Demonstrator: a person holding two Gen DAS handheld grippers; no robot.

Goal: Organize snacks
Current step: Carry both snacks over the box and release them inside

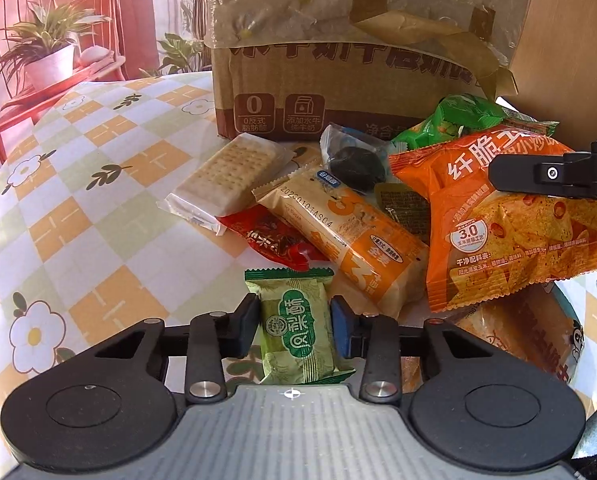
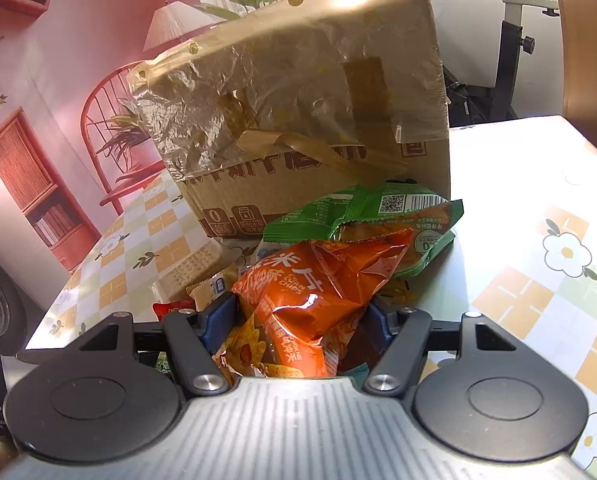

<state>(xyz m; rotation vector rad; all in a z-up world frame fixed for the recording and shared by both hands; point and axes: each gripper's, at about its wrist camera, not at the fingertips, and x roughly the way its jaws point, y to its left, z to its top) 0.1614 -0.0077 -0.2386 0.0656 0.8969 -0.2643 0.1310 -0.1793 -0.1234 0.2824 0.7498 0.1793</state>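
My left gripper point(image 1: 294, 320) is shut on a small green snack packet point(image 1: 296, 332), held above the table in front of the snack pile. My right gripper point(image 2: 298, 316) is shut on an orange corn chips bag point(image 2: 318, 292); that bag point(image 1: 510, 232) also shows in the left wrist view with one right finger point(image 1: 554, 176) on it. The pile holds a cracker pack point(image 1: 228, 180), a red packet point(image 1: 270, 240), a beige and orange bar pack point(image 1: 346, 232), a dark round cake in clear wrap point(image 1: 354, 164) and a green bag point(image 1: 466, 120), also in the right wrist view point(image 2: 378, 216).
A taped cardboard box point(image 1: 338, 60) stands behind the pile, also in the right wrist view point(image 2: 298, 112). The table has a checked flower tablecloth point(image 1: 78, 184). A red chair with a potted plant point(image 1: 46, 48) stands beyond the table's far left edge. A round snack pack point(image 1: 538, 332) lies under the orange bag.
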